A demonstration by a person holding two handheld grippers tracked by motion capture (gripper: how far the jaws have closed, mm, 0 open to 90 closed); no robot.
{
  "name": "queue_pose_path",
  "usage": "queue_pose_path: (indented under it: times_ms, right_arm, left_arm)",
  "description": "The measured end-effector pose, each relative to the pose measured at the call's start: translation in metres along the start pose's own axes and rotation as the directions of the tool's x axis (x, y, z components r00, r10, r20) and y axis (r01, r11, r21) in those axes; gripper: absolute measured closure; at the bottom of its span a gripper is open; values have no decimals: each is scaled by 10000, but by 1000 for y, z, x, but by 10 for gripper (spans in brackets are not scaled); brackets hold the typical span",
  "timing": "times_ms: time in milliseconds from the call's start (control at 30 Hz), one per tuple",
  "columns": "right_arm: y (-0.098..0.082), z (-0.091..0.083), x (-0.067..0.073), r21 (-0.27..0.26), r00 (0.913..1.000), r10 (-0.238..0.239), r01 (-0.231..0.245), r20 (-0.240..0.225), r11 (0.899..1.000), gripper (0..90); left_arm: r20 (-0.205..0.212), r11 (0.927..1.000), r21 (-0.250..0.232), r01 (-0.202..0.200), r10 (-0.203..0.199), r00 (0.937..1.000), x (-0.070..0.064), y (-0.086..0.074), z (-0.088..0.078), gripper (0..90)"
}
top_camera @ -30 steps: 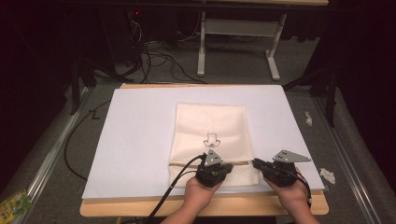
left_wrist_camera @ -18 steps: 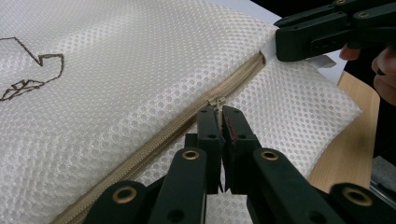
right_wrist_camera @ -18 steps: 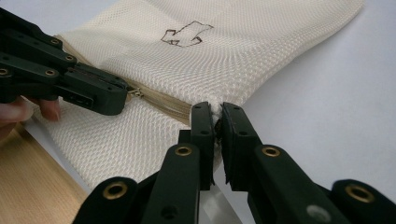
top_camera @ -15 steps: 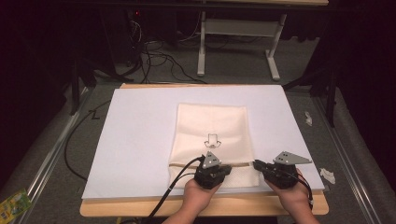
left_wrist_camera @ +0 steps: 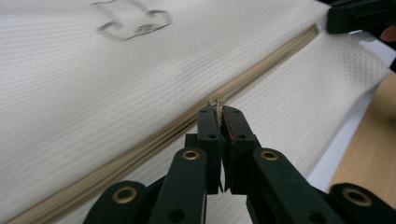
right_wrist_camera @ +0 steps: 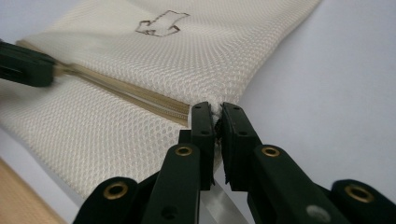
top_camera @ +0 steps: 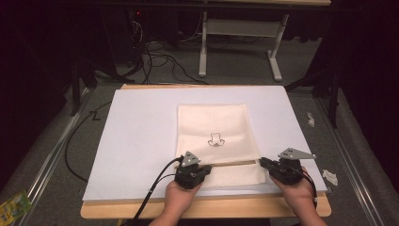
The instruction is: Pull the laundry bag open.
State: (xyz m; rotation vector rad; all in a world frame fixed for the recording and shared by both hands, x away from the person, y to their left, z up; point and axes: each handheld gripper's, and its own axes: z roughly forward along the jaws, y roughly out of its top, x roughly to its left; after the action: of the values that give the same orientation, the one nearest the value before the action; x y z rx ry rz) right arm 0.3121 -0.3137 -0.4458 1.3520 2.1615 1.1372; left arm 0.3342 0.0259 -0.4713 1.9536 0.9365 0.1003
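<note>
Cream mesh bag (top_camera: pixel 214 136) lies flat on white sheet (top_camera: pixel 136 141) over wooden counter (top_camera: pixel 235 207), toward near edge; tan zipper (top_camera: pixel 233 163) runs across bag's near part; small black outline print (top_camera: pixel 216 140) above zipper; left tool (left_wrist_camera: pixel 219 116) clenched on zipper pull at zipper's left end; right tool (right_wrist_camera: pixel 215 116) clenched on bag's right edge at zipper end; hands apart, one at each end.
</note>
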Motion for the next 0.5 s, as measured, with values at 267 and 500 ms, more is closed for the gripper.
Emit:
queue_pose_path:
  times_ms: [267, 500]
  right_arm:
    - [-3, 0, 1, 202, 9979, -132, 119, 640, 9997, 857]
    - [-11, -15, -28, -148, 9908, 918, -908, 992, 9958, 857]
  left_arm:
    - [-1308, 9983, 508, 290, -222, 9912, 32, -10, -39, 900]
    - [-1911, 9954, 315, 908, -831, 9780, 70, -24, -73, 900]
